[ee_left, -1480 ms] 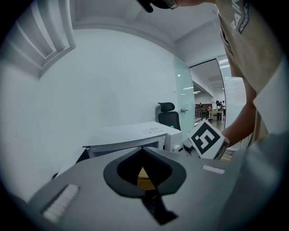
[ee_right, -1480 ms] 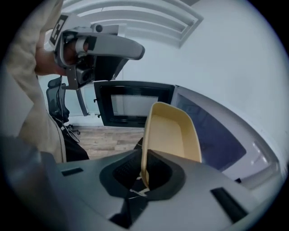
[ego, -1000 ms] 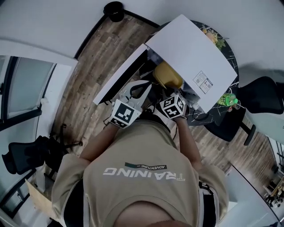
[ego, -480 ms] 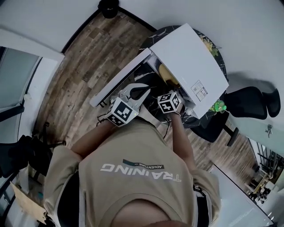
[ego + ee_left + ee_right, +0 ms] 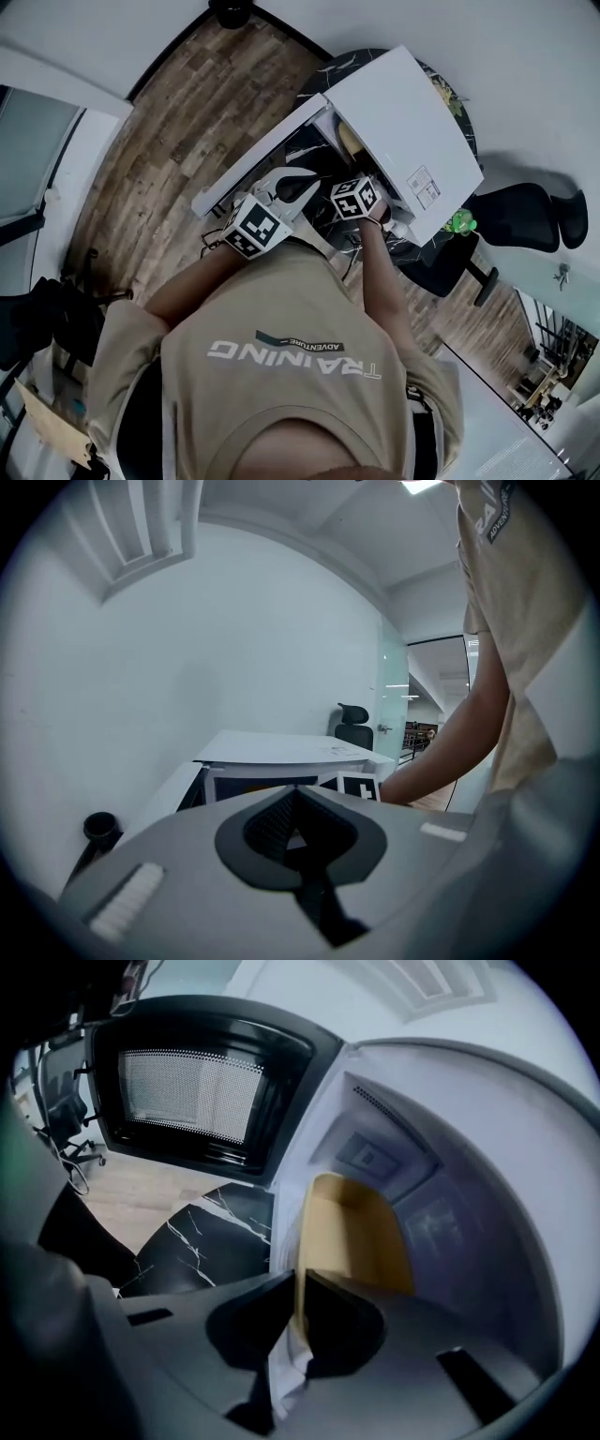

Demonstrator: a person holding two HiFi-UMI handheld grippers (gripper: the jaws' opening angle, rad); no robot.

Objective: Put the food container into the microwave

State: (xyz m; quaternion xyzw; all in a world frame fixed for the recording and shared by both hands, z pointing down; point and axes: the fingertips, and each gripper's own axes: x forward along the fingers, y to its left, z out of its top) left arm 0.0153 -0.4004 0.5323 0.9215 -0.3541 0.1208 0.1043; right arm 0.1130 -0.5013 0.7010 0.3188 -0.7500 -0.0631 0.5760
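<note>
The white microwave point(image 5: 403, 122) stands on a black marble table point(image 5: 202, 1241) with its door point(image 5: 253, 155) swung wide open. A yellow food container point(image 5: 361, 1232) sits inside the cavity, and only a sliver of the container point(image 5: 349, 139) shows in the head view. My right gripper point(image 5: 298, 1283) is shut on the container's near rim at the cavity mouth point(image 5: 361, 178). My left gripper point(image 5: 305, 180) hovers just in front of the open door, holding nothing, its curved fingers meeting at the tips point(image 5: 295, 794).
The door's dark inner frame and mesh window point(image 5: 206, 1091) stand to the left of the cavity. A black office chair point(image 5: 525, 216) and a small green object point(image 5: 459, 223) are to the right of the table. Wood floor point(image 5: 187, 122) lies on the left.
The right gripper has carried the yellow container deeper into the microwave cavity, so less of it shows from above. The left gripper stayed near the door.
</note>
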